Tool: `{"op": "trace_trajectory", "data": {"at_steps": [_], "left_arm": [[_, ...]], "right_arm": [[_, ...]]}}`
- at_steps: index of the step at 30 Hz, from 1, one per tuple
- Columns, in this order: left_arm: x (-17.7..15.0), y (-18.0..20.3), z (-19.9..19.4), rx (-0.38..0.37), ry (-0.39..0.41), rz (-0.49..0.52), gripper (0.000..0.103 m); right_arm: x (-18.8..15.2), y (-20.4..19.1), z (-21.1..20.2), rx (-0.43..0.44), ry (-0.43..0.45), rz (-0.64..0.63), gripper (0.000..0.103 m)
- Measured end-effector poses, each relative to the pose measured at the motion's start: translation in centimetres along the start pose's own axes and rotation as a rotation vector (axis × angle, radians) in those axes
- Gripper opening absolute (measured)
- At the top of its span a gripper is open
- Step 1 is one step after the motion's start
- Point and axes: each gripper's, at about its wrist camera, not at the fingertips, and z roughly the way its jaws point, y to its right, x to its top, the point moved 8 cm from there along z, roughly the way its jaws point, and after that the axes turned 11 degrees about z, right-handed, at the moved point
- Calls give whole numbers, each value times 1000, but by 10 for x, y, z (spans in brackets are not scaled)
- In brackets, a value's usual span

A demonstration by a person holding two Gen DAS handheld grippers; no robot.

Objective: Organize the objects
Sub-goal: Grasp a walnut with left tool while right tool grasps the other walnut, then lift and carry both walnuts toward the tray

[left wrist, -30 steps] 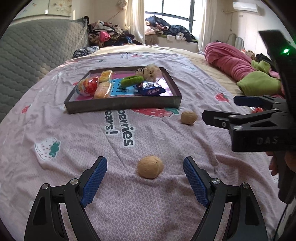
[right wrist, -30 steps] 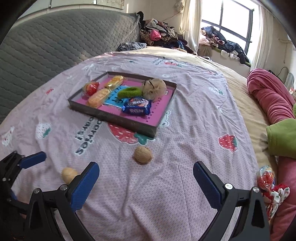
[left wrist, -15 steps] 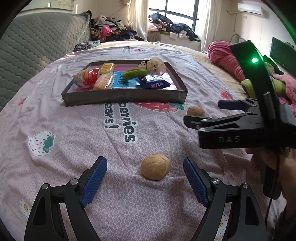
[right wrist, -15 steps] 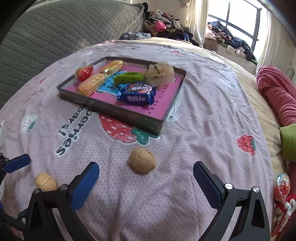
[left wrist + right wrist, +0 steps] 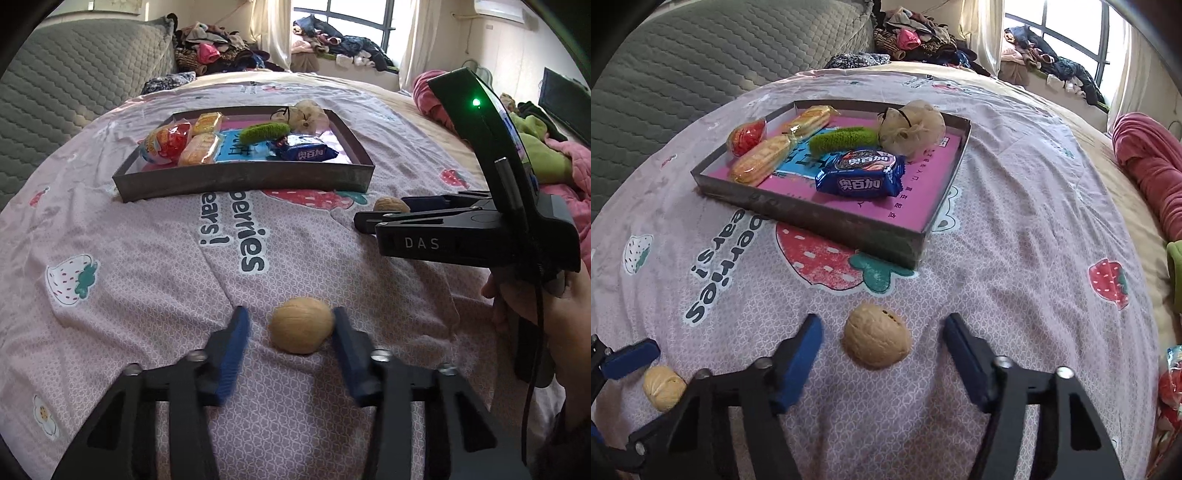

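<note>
Across a bed, a pale pink quilt (image 5: 1015, 206) printed with strawberries and dark lettering, spread slightly rumpled. Far left, a grey quilted headboard (image 5: 683, 55); far behind, heaped clothes (image 5: 221, 51) by a bright window (image 5: 354, 14) with pale curtains. Far right, a rolled pink blanket (image 5: 1148, 162) and something green beside it.

Toward the far middle of the quilt, a shallow dark tray (image 5: 243, 177) with a pink floor, holding wrapped snack cakes (image 5: 761, 162), a red packet (image 5: 166, 142), a blue biscuit packet (image 5: 864, 177), a fuzzy green piece (image 5: 264, 132) and a beige mesh puff (image 5: 912, 127).

Near, on bare quilt, two walnuts well apart. Left gripper (image 5: 290, 334) low over the near walnut (image 5: 300, 325), jaws closing around it: right pad touching its side, left pad just short, a sliver of quilt between. Same walnut low at left in the right wrist view (image 5: 663, 387), one blue fingertip just beside it.

Right gripper (image 5: 882, 345) angled down over the second walnut (image 5: 877, 336), which lies just near of the tray's right corner; jaws closing, both pads clear of the shell, a wider gap on the right. From the left wrist view, that gripper (image 5: 384, 214) seen side-on with a green light lit, held by a hand (image 5: 546, 306) at right, the walnut (image 5: 391, 204) partly hidden behind its fingers.
</note>
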Motion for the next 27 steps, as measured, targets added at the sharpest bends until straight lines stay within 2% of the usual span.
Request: {"op": "trace_trajectory", "data": {"at_steps": [3, 7, 14, 27], "left_arm": [[-1, 3, 0, -7, -1, 11, 34], [-1, 5, 0, -15, -2, 17, 34], [-1, 5, -3, -35, 2, 15, 34], [4, 4, -22, -41, 15, 16, 34]], "right_arm": [[-2, -4, 3, 1, -13, -9, 47], [-3, -8, 1, 9, -14, -11, 33], [-10, -5, -11, 47, -16, 30, 33], [-27, -21, -44, 66, -8, 24, 33]]}}
